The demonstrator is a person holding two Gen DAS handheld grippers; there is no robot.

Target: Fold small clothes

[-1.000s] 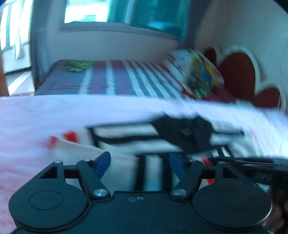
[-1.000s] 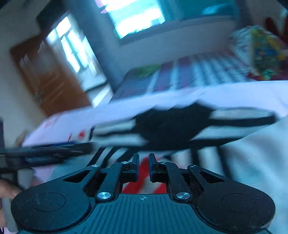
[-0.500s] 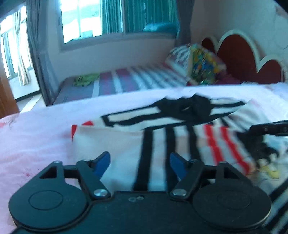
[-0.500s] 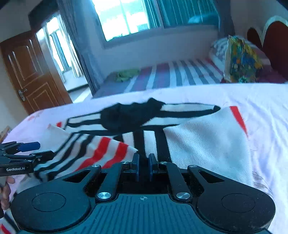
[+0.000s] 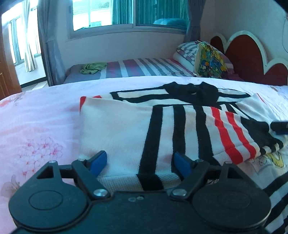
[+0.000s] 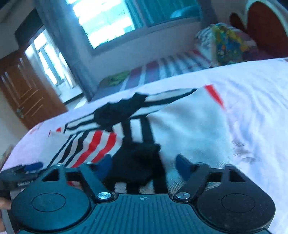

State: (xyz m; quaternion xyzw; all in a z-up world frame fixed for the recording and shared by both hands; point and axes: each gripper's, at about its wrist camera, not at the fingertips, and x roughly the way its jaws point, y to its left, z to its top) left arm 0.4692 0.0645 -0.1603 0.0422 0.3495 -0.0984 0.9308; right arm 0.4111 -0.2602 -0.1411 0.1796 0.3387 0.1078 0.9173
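Observation:
A small white garment (image 5: 126,129) with black and red stripes lies folded on the pink flowered bed cover (image 5: 36,126). My left gripper (image 5: 140,162) hangs low over the garment's near edge. Its jaws are opening, the cloth lies between the blue pads (image 5: 98,161), and neither pad presses on it. In the right wrist view, my right gripper (image 6: 144,165) is also opening. A black bunch of the garment (image 6: 136,162) sits loose between its pads. The red-striped sleeve (image 6: 97,144) lies folded across the body. The left gripper (image 6: 23,172) shows at the lower left there, and the right gripper (image 5: 279,126) at the right edge of the left wrist view.
Behind lies a second bed with a striped sheet (image 5: 144,68), a green cloth (image 5: 92,67) and a stack of pillows (image 5: 207,57). A red scalloped headboard (image 5: 248,59) stands at the right. A wooden door (image 6: 27,100) and a window (image 5: 126,12) are further back.
The right gripper's jaws have gone from shut to open, leaving black cloth loose between them. The left jaws have widened a little. Both grippers have moved in lower over the garment.

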